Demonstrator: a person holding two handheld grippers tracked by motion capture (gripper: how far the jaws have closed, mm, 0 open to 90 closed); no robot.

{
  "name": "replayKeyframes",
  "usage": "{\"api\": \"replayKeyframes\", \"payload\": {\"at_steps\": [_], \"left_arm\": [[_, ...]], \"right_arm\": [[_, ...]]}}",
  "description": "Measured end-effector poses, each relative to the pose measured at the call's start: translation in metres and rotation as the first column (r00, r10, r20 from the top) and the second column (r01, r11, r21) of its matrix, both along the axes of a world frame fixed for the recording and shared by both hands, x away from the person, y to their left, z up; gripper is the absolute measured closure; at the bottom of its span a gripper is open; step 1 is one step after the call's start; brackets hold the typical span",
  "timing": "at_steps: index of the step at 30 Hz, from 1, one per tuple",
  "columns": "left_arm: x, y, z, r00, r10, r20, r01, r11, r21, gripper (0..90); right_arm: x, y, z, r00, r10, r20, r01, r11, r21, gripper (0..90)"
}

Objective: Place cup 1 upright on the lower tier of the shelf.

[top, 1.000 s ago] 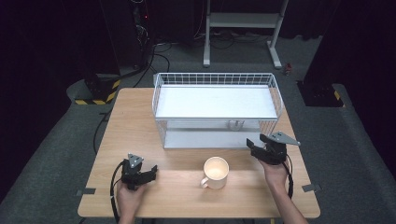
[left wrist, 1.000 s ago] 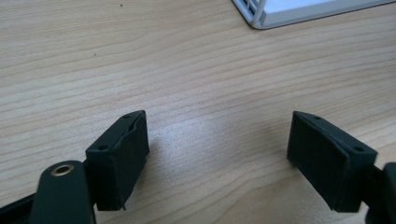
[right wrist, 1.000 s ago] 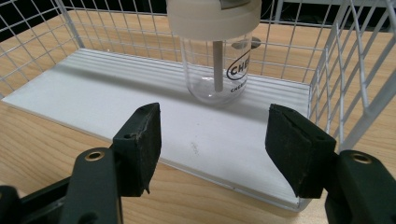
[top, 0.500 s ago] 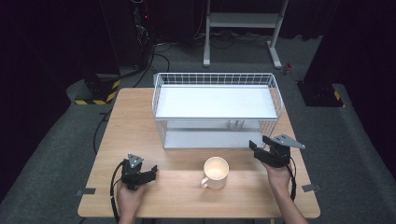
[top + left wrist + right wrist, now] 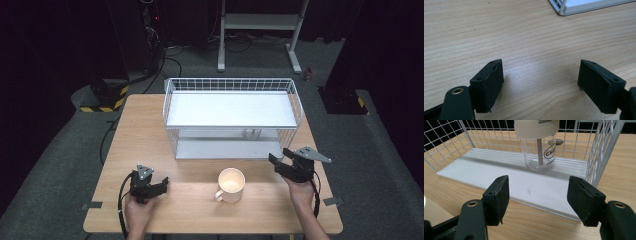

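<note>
The right claw (image 5: 537, 200) is facing the clear bottle (image 5: 537, 145) on the rack's (image 5: 232, 150) lower shelf, its jaws having just been widening, empty. The left claw (image 5: 540, 83) is resting apart on the desk (image 5: 150, 135); the mug (image 5: 231, 185) is perhaps empty.

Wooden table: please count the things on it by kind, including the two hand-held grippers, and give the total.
White wire rack with two shelves: 1
Cream ceramic mug with a handle: 1
Clear glass jar with a cream lid, on the rack's lower shelf: 1
Black hand-held gripper, left and right: 2
Total: 5
</note>
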State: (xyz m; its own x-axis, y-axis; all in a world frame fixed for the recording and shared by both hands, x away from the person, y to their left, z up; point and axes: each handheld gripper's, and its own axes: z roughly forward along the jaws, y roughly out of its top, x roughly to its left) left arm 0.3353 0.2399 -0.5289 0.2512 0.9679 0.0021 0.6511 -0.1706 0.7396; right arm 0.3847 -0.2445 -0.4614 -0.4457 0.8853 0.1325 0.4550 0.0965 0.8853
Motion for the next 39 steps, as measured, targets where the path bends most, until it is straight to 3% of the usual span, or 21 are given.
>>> {"api": "replayKeyframes", "payload": {"at_steps": [39], "left_arm": [[0.0, 0.0, 0.0, 1.0, 0.001, 0.0, -0.001, 1.0, 0.0, 20.8]], "right_arm": [[-0.023, -0.019, -0.003, 1.0, -0.005, 0.004, 0.005, 1.0, 0.031, 33.2]]}}
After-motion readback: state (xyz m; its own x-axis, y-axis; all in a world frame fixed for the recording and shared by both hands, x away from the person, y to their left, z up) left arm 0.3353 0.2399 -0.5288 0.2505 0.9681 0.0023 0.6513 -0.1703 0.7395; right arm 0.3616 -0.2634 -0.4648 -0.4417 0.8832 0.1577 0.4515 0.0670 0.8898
